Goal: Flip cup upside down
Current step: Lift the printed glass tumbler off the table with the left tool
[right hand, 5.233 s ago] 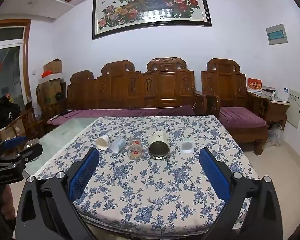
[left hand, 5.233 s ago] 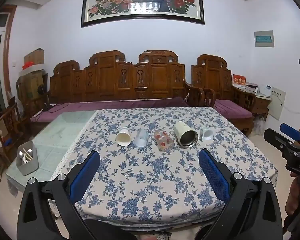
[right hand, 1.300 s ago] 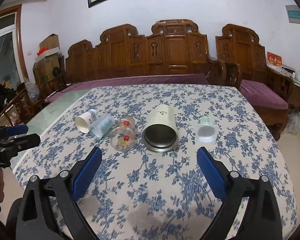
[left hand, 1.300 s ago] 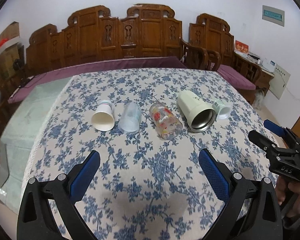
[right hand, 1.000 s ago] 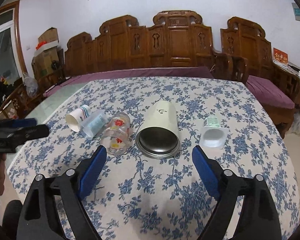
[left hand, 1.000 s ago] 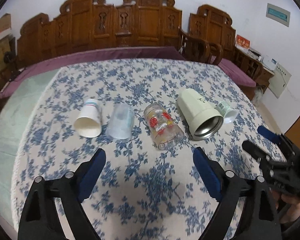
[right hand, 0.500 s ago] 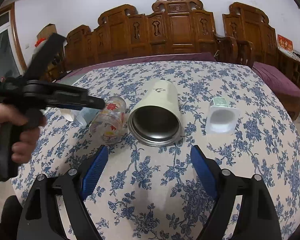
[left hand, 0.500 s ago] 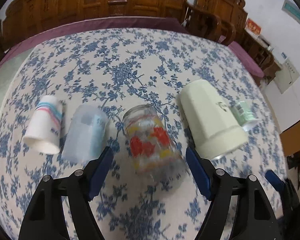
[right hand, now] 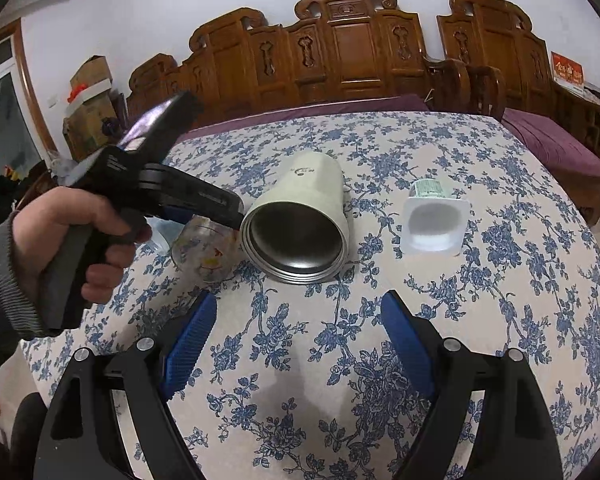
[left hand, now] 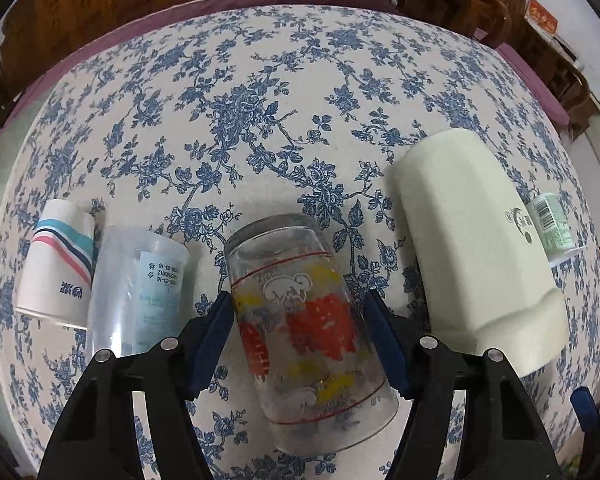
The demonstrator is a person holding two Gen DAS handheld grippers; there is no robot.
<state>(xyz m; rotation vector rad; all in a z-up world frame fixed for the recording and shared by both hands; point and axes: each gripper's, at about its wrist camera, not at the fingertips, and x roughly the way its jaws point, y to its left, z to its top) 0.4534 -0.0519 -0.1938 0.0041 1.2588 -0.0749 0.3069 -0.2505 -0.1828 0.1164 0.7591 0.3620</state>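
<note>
left tongs (left hand: 300, 332): pads astride the printed glass (left hand: 304, 324) lying on the counter (left hand: 260, 80), contact unclear
right tongs (right hand: 296, 340): spread wide, empty

The tablecloth (left hand: 260, 92) is off-white with a dense blue flower-and-vine print; the glass cup (left hand: 304, 328) is clear, printed with red and yellow patches, white outlines and thin red rings; the paper cup (left hand: 56, 264) is white with teal, pink and navy stripes; the plastic cup (left hand: 140, 292) is translucent with a pale blue label; the tumbler (right hand: 304, 216) is cream outside, grey metal inside; the yogurt pot (right hand: 436, 220) is white with a green label; both grippers' pads (right hand: 192, 336) are blue on black frames.
</note>
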